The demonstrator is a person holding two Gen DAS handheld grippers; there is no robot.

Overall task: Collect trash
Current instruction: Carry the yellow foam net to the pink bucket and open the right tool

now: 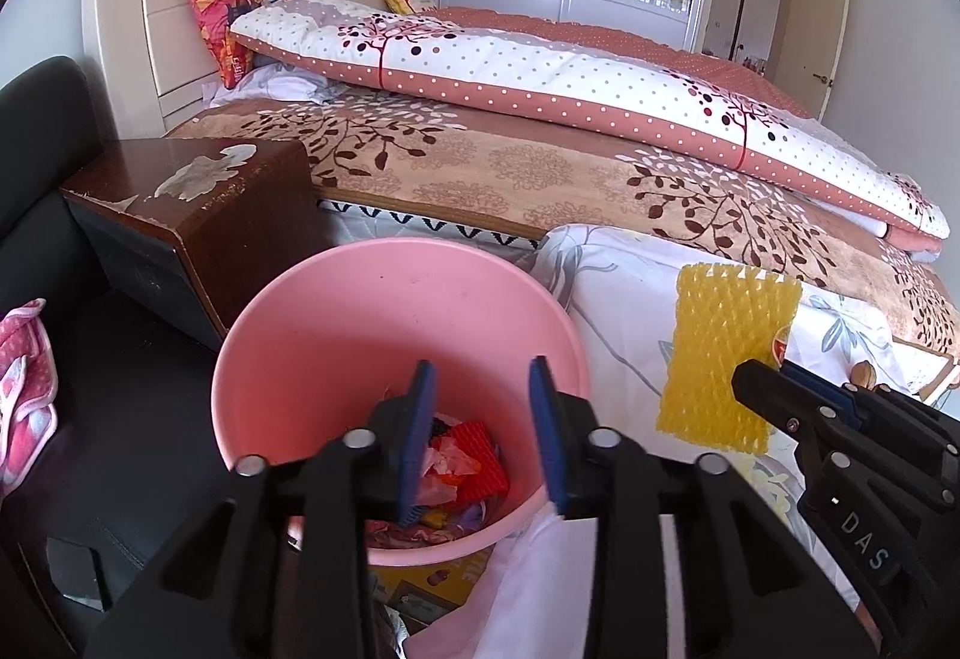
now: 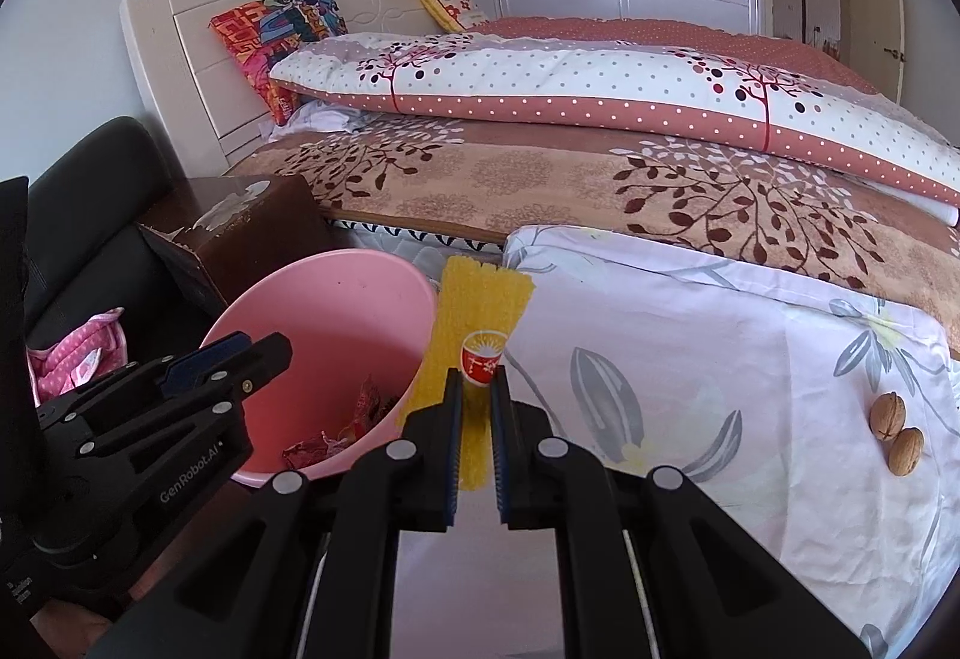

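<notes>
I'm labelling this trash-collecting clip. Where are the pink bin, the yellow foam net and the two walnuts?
pink bin (image 1: 336,323): left wrist view, bare inner wall.
yellow foam net (image 1: 720,335): left wrist view, middle of the mesh, above the right gripper's grip.
two walnuts (image 2: 887,415): right wrist view, shell of the upper nut.

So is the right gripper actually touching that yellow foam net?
Touching. In the right wrist view the right gripper has its pads closed on the lower part of the yellow foam net, which sticks up between them beside the pink bucket.
</notes>
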